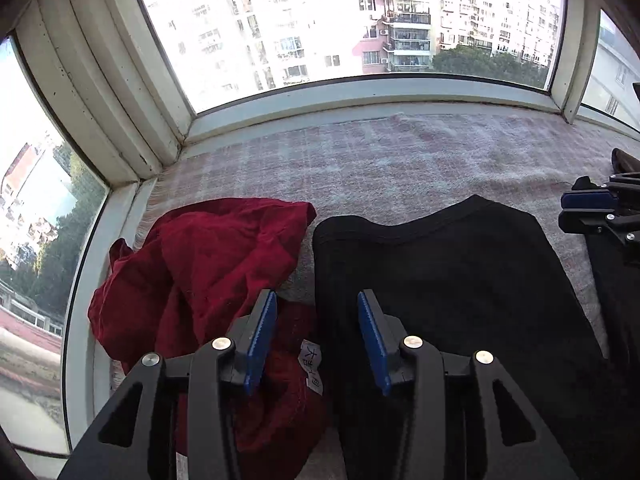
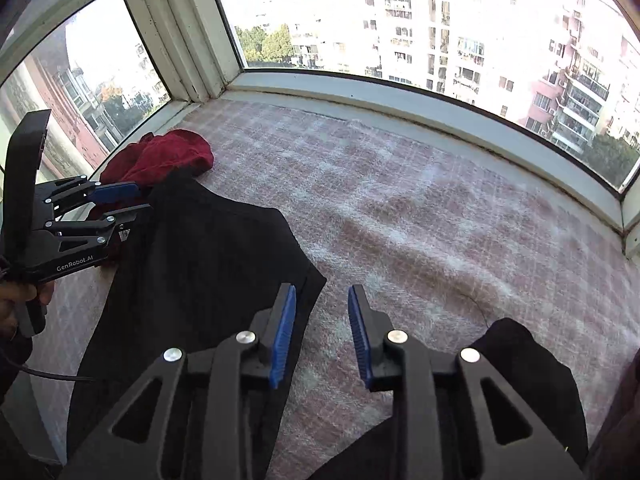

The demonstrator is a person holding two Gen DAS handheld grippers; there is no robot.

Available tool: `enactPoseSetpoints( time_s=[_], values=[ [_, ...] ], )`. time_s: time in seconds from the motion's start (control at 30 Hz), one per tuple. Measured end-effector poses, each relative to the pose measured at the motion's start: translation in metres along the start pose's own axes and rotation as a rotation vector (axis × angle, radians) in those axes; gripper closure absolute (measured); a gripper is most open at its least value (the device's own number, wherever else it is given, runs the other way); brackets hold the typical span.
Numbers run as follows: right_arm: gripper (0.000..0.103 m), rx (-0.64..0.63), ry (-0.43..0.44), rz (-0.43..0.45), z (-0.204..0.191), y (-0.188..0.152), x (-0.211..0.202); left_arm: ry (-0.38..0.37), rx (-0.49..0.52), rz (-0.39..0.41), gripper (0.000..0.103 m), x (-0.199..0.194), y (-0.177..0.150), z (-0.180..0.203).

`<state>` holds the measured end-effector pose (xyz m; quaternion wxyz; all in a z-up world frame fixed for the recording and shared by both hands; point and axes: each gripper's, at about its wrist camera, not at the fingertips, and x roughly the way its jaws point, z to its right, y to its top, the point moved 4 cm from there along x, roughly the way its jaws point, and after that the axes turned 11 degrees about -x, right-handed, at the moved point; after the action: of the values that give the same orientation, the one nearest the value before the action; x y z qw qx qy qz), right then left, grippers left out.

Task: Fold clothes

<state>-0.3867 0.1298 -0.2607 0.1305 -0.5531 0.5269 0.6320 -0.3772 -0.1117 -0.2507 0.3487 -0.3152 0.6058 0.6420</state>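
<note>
A black garment (image 1: 440, 272) (image 2: 200, 248) lies spread flat on a pink-and-white checked blanket (image 1: 400, 152) (image 2: 440, 208). A crumpled dark red garment (image 1: 208, 256) (image 2: 168, 156) with a white label (image 1: 312, 364) sits against its left edge. My left gripper (image 1: 317, 296) (image 2: 140, 200) hovers over the seam between the two garments, open, with nothing between its blue pads. My right gripper (image 2: 322, 290) (image 1: 560, 210) hangs over the black garment's right edge and the bare blanket, also open and holding nothing. Another black fold (image 2: 520, 360) shows behind the right gripper's finger at lower right.
The blanket covers a bay-window ledge bounded by white window frames (image 1: 120, 120) (image 2: 192, 40) at the left and a sill (image 1: 380, 96) (image 2: 440, 108) along the back. A hand (image 2: 24, 304) holds the left gripper's handle. The blanket stretches bare to the right.
</note>
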Motion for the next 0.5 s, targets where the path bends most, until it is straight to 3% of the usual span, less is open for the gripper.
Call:
enactPoseSetpoints(
  time_s=[0.03, 0.1, 0.17, 0.3, 0.5],
  values=[
    [0.076, 0.070, 0.056, -0.047, 0.010, -0.002, 0.008, 0.006, -0.030, -0.026, 0.065, 0.006, 0.000, -0.008],
    [0.073, 0.099, 0.112, -0.041, 0.015, -0.006, 0.005, -0.001, -0.055, -0.021, 0.062, 0.002, 0.004, -0.014],
    [0.062, 0.118, 0.167, -0.043, 0.014, -0.004, 0.009, -0.018, -0.032, 0.000, 0.056, -0.005, 0.008, -0.007],
    [0.059, 0.158, 0.265, -0.071, 0.009, 0.001, 0.025, -0.125, 0.015, -0.051, 0.055, -0.001, 0.007, 0.025],
    [0.059, 0.072, 0.210, -0.082, -0.010, 0.007, 0.040, -0.127, 0.118, -0.113, 0.055, 0.012, -0.009, 0.063]
  ],
)
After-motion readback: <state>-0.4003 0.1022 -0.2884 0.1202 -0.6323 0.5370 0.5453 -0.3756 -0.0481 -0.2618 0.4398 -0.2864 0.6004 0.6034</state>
